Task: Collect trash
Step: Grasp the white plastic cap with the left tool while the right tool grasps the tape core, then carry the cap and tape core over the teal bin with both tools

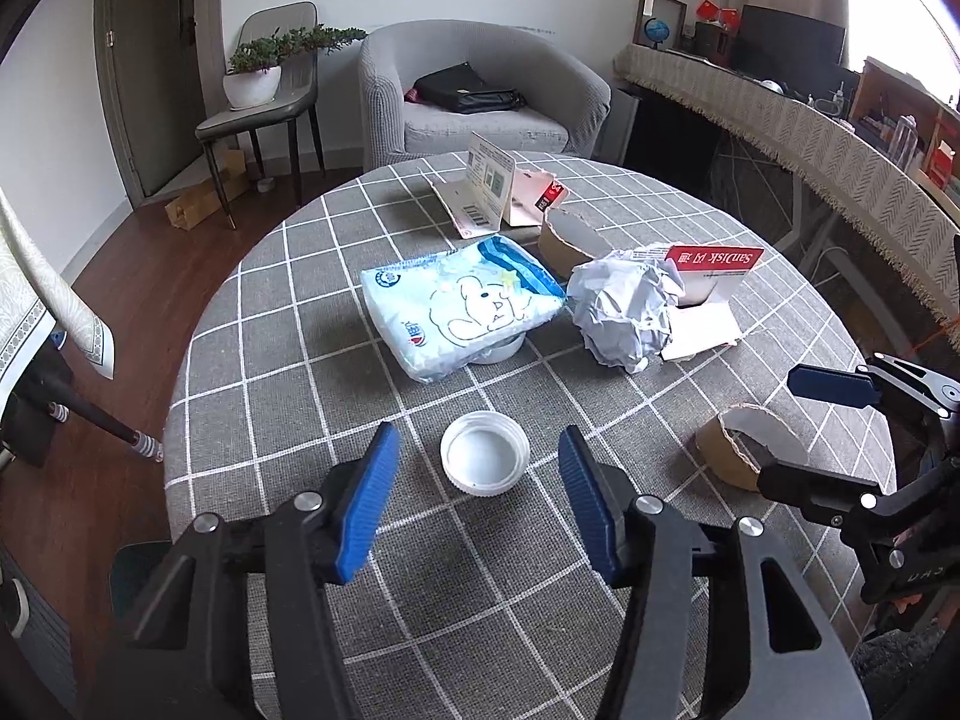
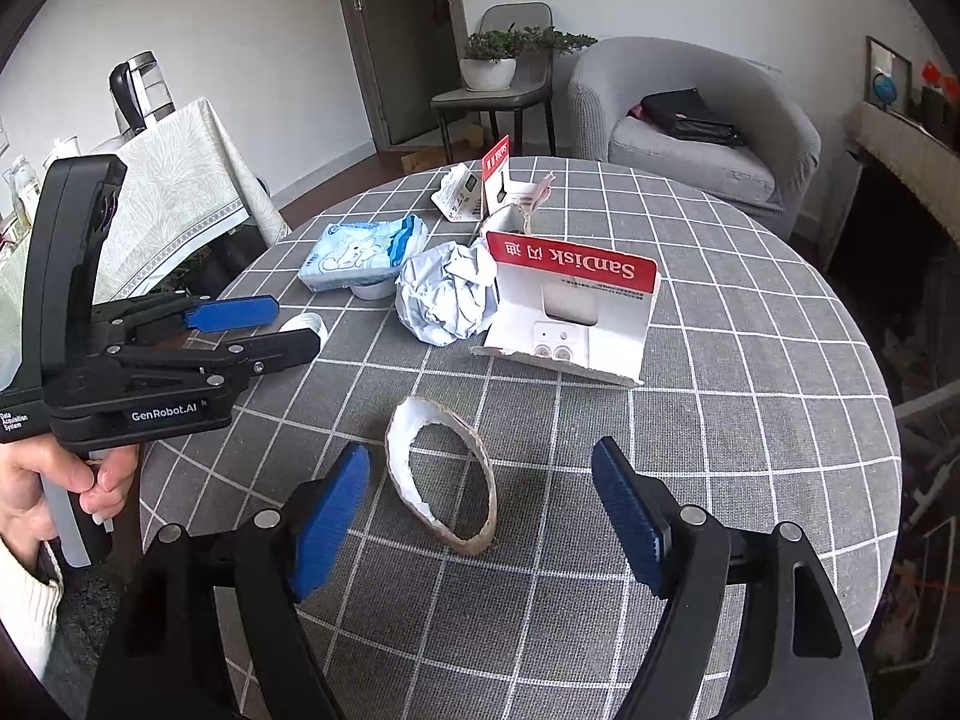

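Trash lies on a round table with a grey checked cloth (image 1: pixel 300 360). A white plastic lid (image 1: pixel 485 453) lies between the open fingers of my left gripper (image 1: pixel 477 468), not gripped. A cardboard tape ring (image 2: pixel 441 474) stands on edge between the open fingers of my right gripper (image 2: pixel 480 504); it also shows in the left wrist view (image 1: pixel 741 447). Further back lie a crumpled paper ball (image 1: pixel 624 309), a blue tissue pack (image 1: pixel 462 303) and a red-and-white SanDisk card package (image 2: pixel 570 312).
More card packaging (image 1: pixel 492 192) and a second cardboard ring (image 1: pixel 570 240) lie at the table's far side. A grey armchair (image 1: pixel 480 96) with a black bag, a chair with a plant (image 1: pixel 258 72) and a side table (image 2: pixel 174 180) stand around.
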`<action>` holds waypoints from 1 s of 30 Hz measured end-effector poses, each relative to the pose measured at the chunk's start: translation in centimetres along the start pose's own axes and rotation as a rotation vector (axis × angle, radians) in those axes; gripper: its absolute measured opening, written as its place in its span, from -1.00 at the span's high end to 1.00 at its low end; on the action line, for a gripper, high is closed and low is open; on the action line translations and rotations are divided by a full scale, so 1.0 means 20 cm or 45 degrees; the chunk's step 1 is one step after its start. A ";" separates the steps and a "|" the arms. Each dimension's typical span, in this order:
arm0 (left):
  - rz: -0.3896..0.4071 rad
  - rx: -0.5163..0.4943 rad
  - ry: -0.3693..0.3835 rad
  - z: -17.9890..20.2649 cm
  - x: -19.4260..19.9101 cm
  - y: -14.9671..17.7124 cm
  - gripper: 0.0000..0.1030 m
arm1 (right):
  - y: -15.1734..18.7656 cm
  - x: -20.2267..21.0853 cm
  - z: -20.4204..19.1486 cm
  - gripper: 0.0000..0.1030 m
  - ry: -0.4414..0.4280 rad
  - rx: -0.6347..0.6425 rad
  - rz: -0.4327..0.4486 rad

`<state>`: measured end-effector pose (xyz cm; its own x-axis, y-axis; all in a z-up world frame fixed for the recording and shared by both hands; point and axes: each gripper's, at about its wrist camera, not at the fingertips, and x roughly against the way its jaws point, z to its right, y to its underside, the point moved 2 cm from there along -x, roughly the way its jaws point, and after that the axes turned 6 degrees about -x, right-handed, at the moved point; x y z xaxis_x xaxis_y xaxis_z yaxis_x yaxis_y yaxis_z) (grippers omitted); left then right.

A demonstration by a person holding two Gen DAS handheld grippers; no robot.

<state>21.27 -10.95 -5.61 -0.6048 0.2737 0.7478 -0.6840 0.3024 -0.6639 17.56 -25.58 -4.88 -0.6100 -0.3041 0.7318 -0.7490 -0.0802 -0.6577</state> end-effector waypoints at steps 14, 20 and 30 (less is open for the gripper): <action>-0.009 -0.002 0.000 -0.01 -0.01 0.01 0.33 | 0.02 -0.05 -0.05 -0.41 0.010 0.071 -0.043; -0.003 0.005 0.012 -0.02 0.00 0.02 0.36 | 0.01 -0.07 -0.06 -0.15 0.043 0.100 -0.047; 0.038 0.064 0.023 -0.12 0.06 0.02 0.37 | -0.02 -0.10 -0.13 0.33 0.035 0.107 -0.031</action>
<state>21.35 -8.32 -4.98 -0.6181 0.2986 0.7272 -0.6858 0.2475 -0.6845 18.46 -22.54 -5.72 -0.5998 -0.2749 0.7514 -0.7398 -0.1671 -0.6517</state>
